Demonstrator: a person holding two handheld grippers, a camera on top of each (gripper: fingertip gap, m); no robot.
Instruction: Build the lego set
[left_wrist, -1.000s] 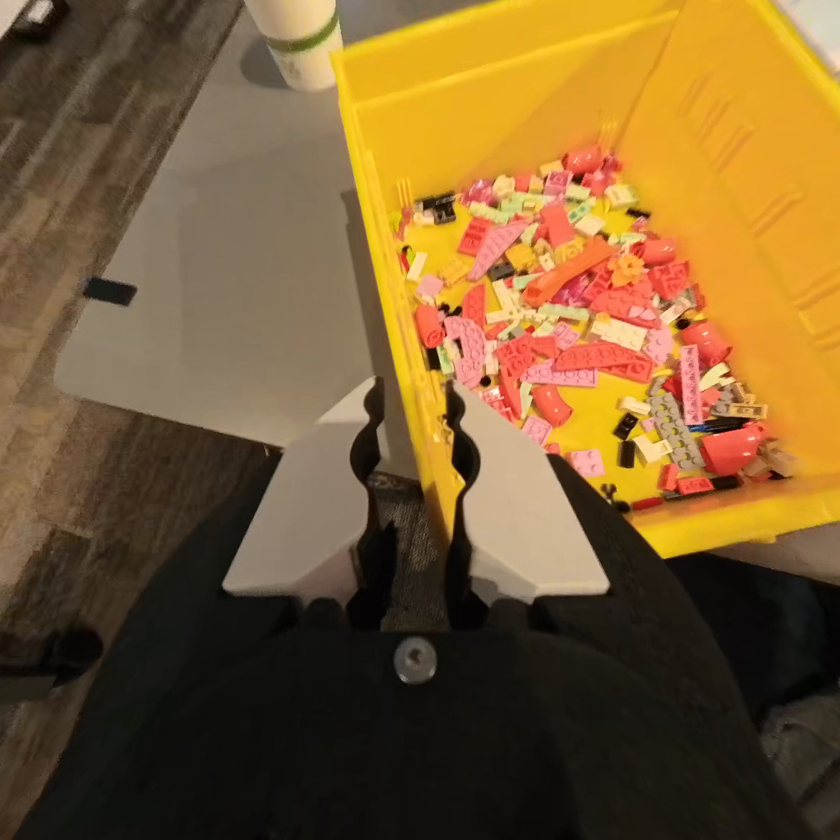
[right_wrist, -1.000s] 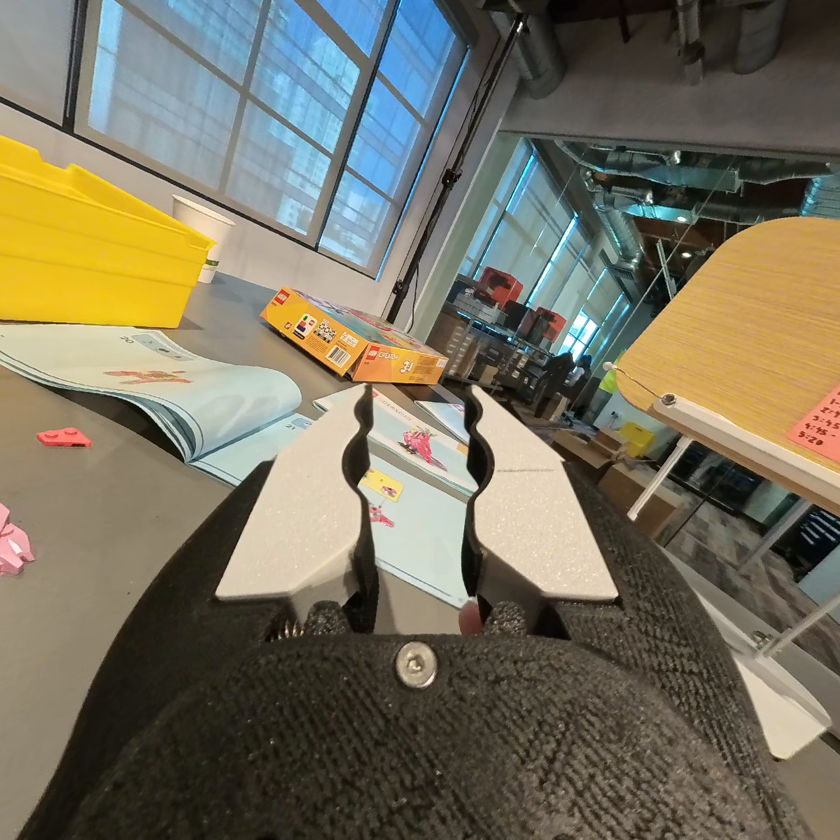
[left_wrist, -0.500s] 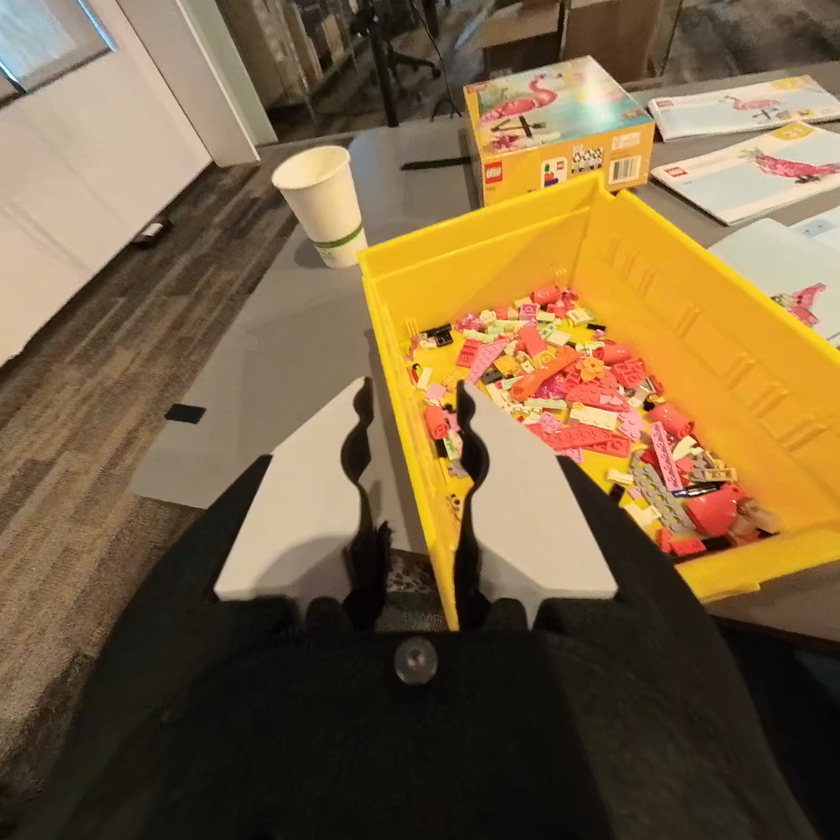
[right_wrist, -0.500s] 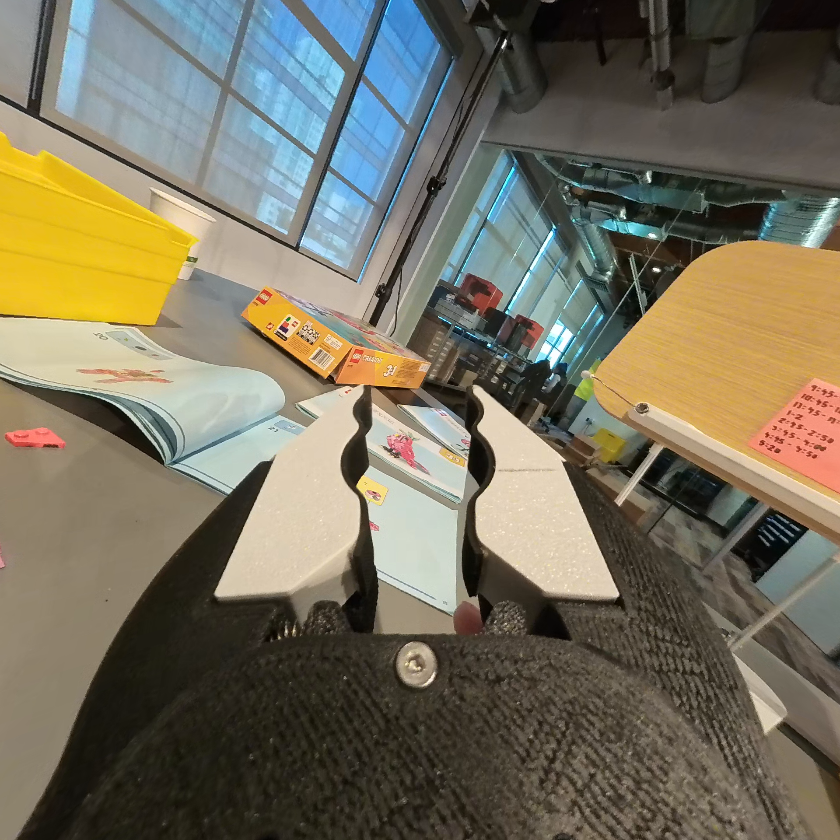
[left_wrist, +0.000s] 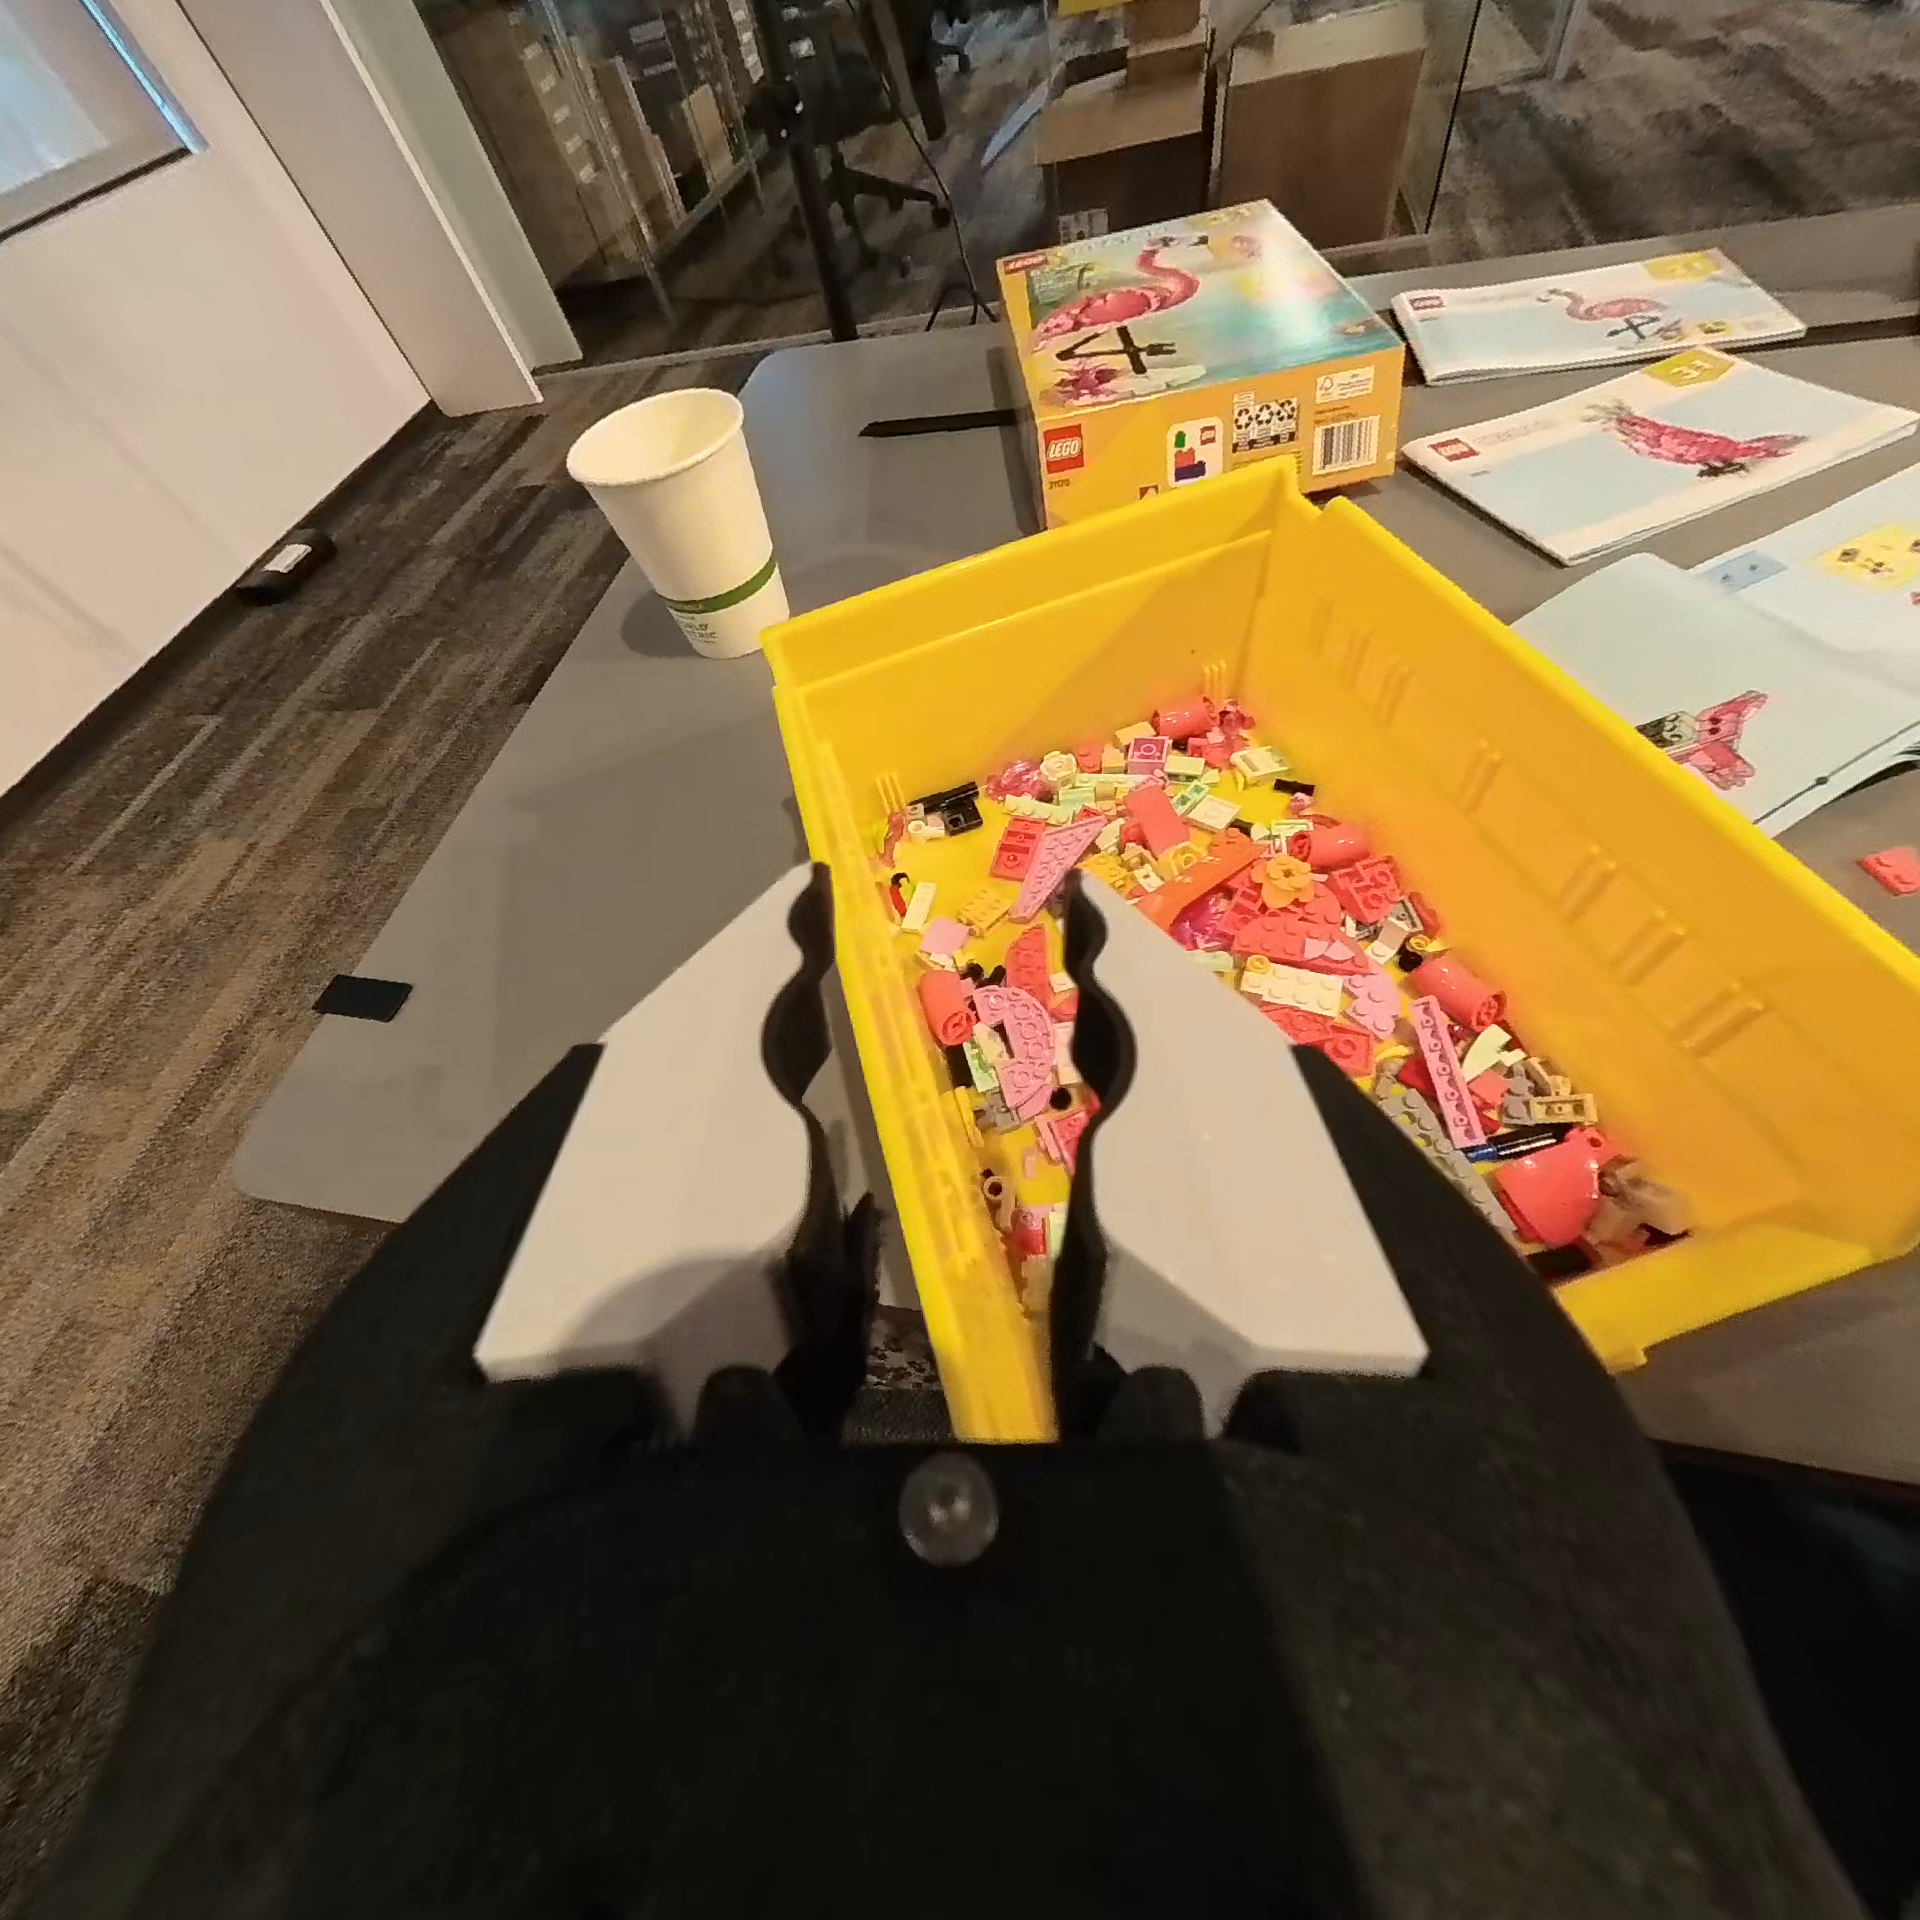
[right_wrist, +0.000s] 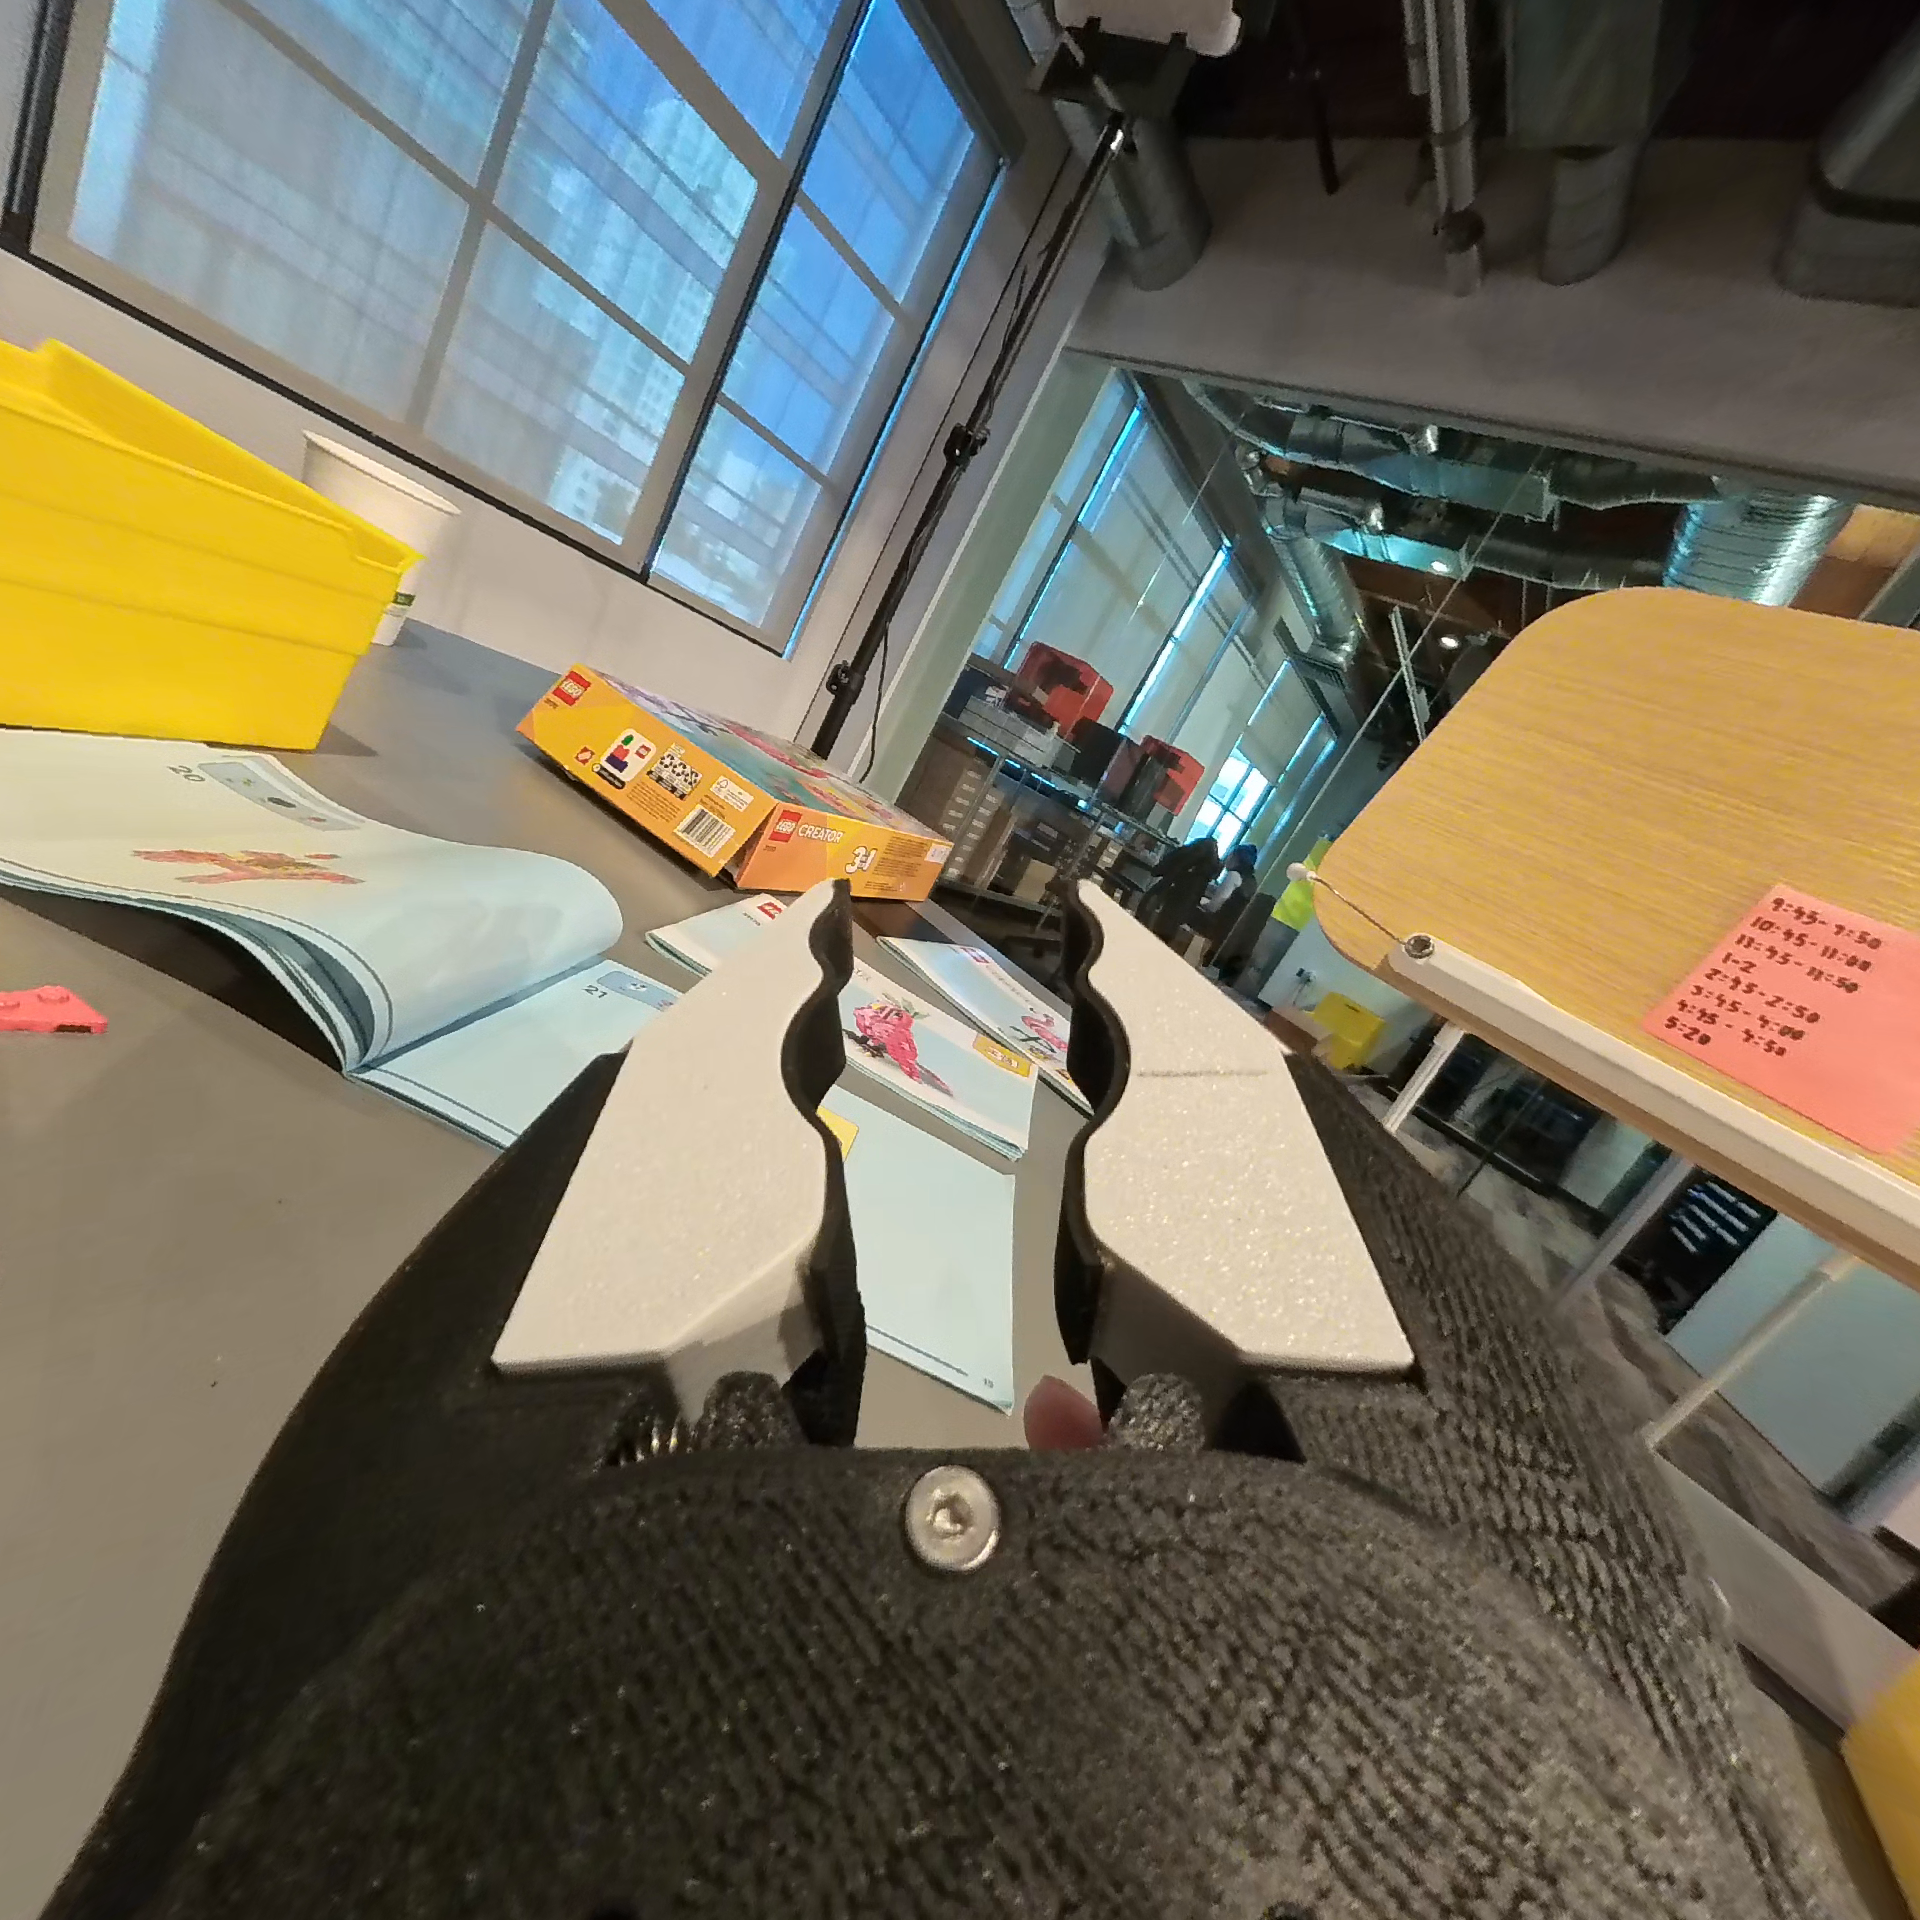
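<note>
Since the left gripper (left_wrist: 945, 914) hangs over the yellow bin's (left_wrist: 1621, 935) near-left wall, fingers apart and empty, the lego pieces (left_wrist: 1226, 966) lie just ahead-right; right gripper (right_wrist: 951, 914), also apart and empty, points away toward the booklets (right_wrist: 935, 1039)

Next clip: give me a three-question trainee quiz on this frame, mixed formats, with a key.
1. True or false: the left gripper is shut on a brick.
2. Multiple choice: the loose bricks lie mostly in A) the paper cup, B) the yellow bin, C) the set's box.
3. Fill in: in the right wrist view, under and beyond the right gripper, an open ____ lies on the grey table.

Key: 1 false, both grippers are open and empty, and the left one straddles the bin's wall. 2 B. 3 instruction booklet.
</note>
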